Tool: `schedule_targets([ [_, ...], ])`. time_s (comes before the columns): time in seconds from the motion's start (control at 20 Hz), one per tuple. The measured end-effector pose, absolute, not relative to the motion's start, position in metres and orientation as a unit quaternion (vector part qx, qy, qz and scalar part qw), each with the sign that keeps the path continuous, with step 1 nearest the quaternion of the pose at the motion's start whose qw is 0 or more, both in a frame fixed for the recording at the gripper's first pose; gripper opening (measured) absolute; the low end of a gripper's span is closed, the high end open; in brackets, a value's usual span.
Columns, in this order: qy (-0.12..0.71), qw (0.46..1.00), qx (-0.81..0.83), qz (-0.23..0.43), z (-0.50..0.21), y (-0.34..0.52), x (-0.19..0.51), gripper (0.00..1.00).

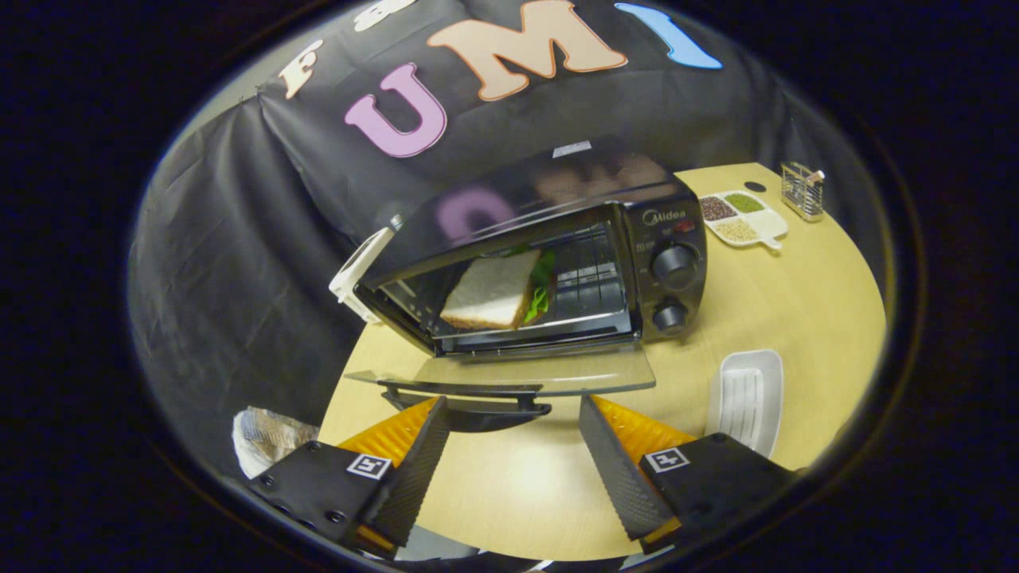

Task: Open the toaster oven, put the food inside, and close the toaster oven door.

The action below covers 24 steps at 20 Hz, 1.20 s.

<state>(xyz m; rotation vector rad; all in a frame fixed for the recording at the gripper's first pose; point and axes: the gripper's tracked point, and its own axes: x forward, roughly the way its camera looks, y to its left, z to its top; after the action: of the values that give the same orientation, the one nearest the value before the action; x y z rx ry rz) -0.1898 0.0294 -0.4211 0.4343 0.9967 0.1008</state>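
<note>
A black toaster oven (549,263) stands on the round wooden table (796,310) with its glass door (525,374) folded down flat toward me. A sandwich (497,290) of white bread and green lettuce lies on the rack inside the oven. The door's black handle (470,398) sits just ahead of my fingers, nearer the left one. My gripper (513,414) is open, its two fingers spread wide with nothing between them, a short way in front of the door's edge.
A white ridged tray (748,398) lies on the table to the right of my right finger. Beyond the oven on the right are a white divided dish (740,219) of grains and a small wire holder (802,189). A crumpled bag (267,438) sits by the left finger.
</note>
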Motion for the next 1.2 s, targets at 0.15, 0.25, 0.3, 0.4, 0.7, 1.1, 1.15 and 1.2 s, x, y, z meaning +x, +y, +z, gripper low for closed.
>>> schedule_targets([
  [0.15, 0.470, 0.857, 0.205, 0.048, -0.424, 0.032, -0.180, 1.00],
  [0.25, 0.466, 0.859, 0.206, 0.046, -0.421, 0.031, -0.175, 1.00],
  [0.3, 0.464, 0.860, 0.206, 0.045, -0.420, 0.031, -0.172, 1.00],
  [0.4, 0.459, 0.862, 0.209, 0.042, -0.417, 0.030, -0.166, 1.00],
  [0.7, 0.442, 0.873, 0.204, 0.038, -0.408, 0.026, -0.143, 1.00],
  [1.1, 0.421, 0.887, 0.186, 0.035, -0.400, 0.020, -0.109, 1.00],
  [1.15, 0.419, 0.888, 0.186, 0.034, -0.401, 0.019, -0.105, 1.00],
  [1.2, 0.420, 0.889, 0.179, 0.031, -0.403, 0.018, -0.102, 1.00],
])
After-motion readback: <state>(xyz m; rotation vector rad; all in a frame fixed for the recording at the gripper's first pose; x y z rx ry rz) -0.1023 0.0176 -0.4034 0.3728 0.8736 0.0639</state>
